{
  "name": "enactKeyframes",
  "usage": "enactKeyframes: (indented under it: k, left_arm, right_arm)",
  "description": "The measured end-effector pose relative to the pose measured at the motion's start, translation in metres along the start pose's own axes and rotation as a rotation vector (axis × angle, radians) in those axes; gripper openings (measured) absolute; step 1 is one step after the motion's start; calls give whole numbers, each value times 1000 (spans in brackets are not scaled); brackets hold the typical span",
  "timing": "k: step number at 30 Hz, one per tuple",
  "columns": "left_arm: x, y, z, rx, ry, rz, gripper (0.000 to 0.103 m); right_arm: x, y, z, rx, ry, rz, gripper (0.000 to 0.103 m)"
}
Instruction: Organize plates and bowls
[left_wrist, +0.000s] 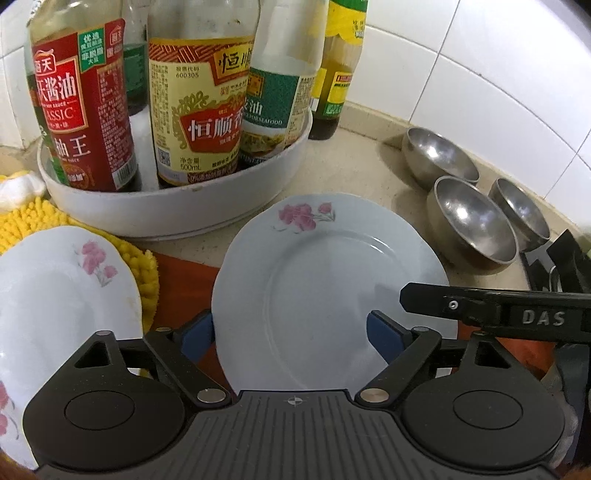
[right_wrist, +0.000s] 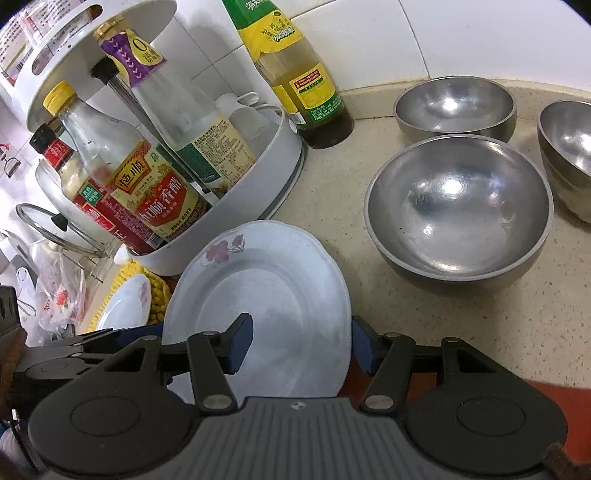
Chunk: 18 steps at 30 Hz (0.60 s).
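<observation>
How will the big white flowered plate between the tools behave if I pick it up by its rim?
The white flowered ceramic plate looks glazed and glossy, so it will probably be stiff but slippery against the blue pads. Its thin scalloped rim suggests it could chip or crack if squeezed hard or dropped. Being wide and shallow, it will likely tilt when held from one edge only.

Red bottle (left_wrist: 83, 107): "ASSIC"
Yellow-label bottle (left_wrist: 197, 110): "600305", "500mL"
Green-label bottle (left_wrist: 275, 99): "FOR SEAFOOD"
Right gripper (left_wrist: 495, 314): "DAS"

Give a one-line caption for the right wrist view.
Right gripper open around floral plate, beside three steel bowls and condiment rack.
</observation>
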<state>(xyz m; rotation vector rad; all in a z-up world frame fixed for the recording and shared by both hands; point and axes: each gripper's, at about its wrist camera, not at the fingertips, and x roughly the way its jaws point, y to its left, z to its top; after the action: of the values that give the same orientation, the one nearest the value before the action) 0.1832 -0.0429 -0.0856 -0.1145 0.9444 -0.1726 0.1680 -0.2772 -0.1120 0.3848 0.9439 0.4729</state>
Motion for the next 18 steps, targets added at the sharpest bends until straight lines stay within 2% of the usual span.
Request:
enactKeyframes:
  k: [3, 6, 10, 14, 18]
  left_arm:
    - [0, -1, -2, 6, 1, 8, 90]
    - [1, -1, -6, 9, 10, 16, 90]
    - [9, 3, -13, 7, 31, 21, 88]
    - [9, -6, -19, 77, 10, 57, 90]
    - [10, -9, -17, 71, 14, 65, 92]
  right_arm:
    - [3, 3, -2, -21, 12, -40, 53]
    - [6, 3, -4, -24, 25, -45, 52]
    - [10, 11, -8, -104, 20, -95, 50]
    - [7, 12, -12, -131, 19, -96, 50]
    - [3, 12, -18, -159, 15, -97, 50]
